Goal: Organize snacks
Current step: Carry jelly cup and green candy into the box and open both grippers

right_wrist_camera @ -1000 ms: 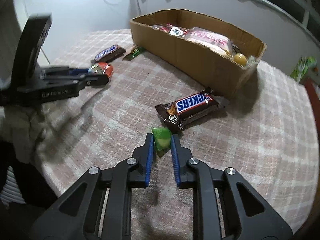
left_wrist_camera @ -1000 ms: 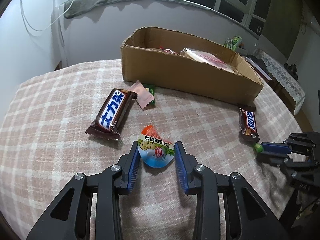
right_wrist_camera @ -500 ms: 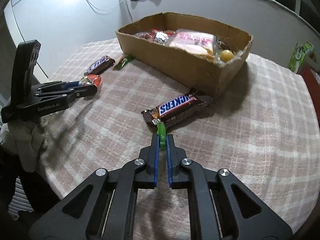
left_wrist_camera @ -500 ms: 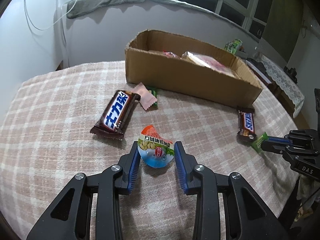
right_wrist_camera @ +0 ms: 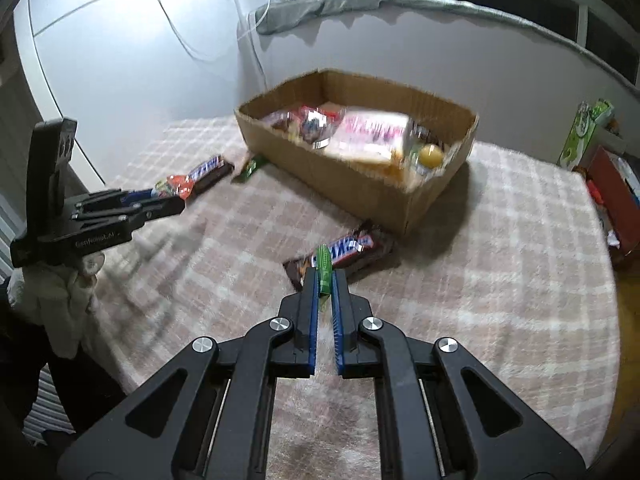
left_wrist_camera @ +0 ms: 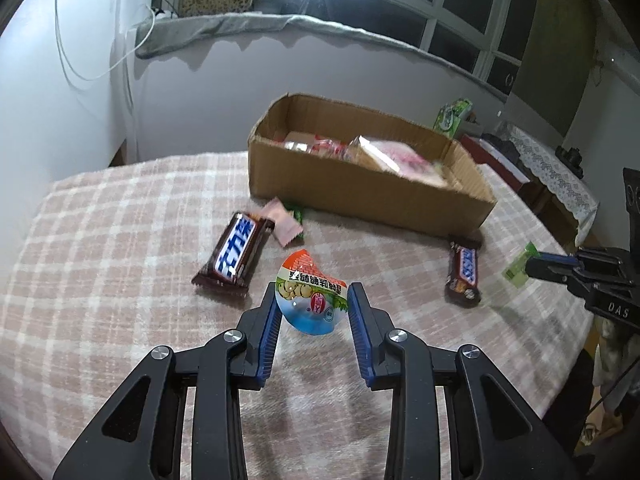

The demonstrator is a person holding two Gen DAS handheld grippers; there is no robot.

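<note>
We see the checked tablecloth point(left_wrist_camera: 100, 280) spread under both grippers. Ahead of them stands the open cardboard box point(left_wrist_camera: 360, 192), holding several packets already. Our left gripper point(left_wrist_camera: 312, 308) has its jaws narrowed onto a round jelly cup point(left_wrist_camera: 310, 300), both pads against its sides, lifted off the cloth. Just ahead and to its left lies a brown chocolate bar point(left_wrist_camera: 236, 254), with a pink wrapper point(left_wrist_camera: 285, 226) beyond it beside the box. Our right gripper point(right_wrist_camera: 325, 280) is pinched tight on a small green candy point(right_wrist_camera: 323, 266), which stands edge-up between the pads. Directly past its tips a Snickers bar point(right_wrist_camera: 344, 252) rests on the cloth near the box's corner.
</note>
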